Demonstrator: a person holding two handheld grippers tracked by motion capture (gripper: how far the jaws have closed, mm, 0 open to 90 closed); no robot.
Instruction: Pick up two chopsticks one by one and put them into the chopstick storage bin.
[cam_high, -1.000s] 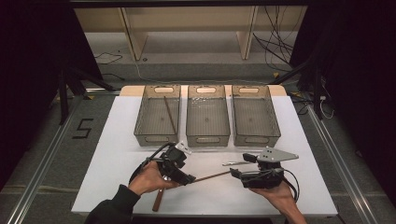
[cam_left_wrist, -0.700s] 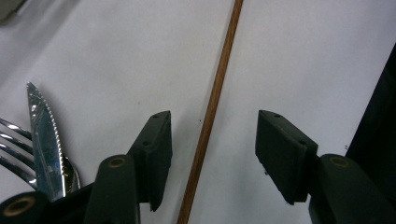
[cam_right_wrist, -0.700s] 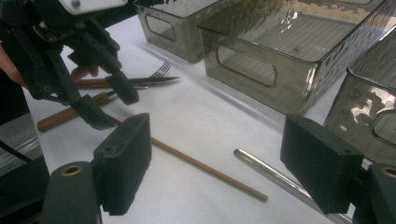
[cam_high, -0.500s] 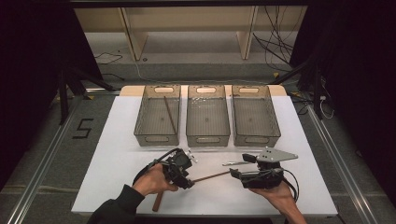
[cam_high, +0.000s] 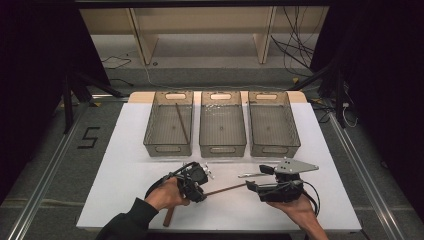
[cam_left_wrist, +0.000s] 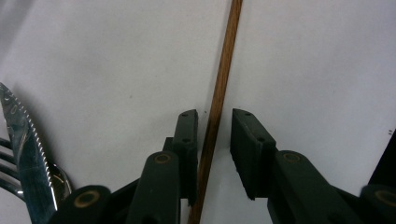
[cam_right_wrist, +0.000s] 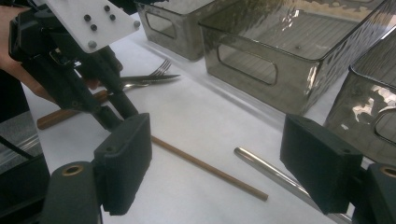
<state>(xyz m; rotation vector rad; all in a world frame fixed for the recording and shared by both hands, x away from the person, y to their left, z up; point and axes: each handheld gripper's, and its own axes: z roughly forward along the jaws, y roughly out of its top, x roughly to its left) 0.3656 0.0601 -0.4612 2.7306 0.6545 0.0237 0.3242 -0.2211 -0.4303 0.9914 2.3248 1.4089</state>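
Observation:
A long brown wooden chopstick (cam_high: 225, 189) lies on the white table (cam_high: 125, 180) between the two hands. My left gripper (cam_high: 199, 192) points down over it. In the left gripper view the chopstick (cam_left_wrist: 223, 74) runs up between the jaws of my left gripper (cam_left_wrist: 215, 116). The jaws have just been closing: the left pad is against the stick and a narrow gap remains at the right pad. My right gripper (cam_high: 259, 179) rests low at the right, pointing left. Its jaws (cam_right_wrist: 222, 154) stand wide open with nothing gripped, and the chopstick's end (cam_right_wrist: 210, 170) lies on the table ahead.
Three clear bins (cam_high: 222, 147) stand in a row at the back; the left one (cam_high: 150, 135) holds another chopstick (cam_high: 181, 122). A knife (cam_left_wrist: 23, 149), fork and spoon lie beside my left gripper. A metal utensil handle (cam_right_wrist: 275, 172) lies near my right gripper.
The left gripper's jaws have drawn in around the chopstick, and the left hand has shifted slightly. The right gripper has stayed put.

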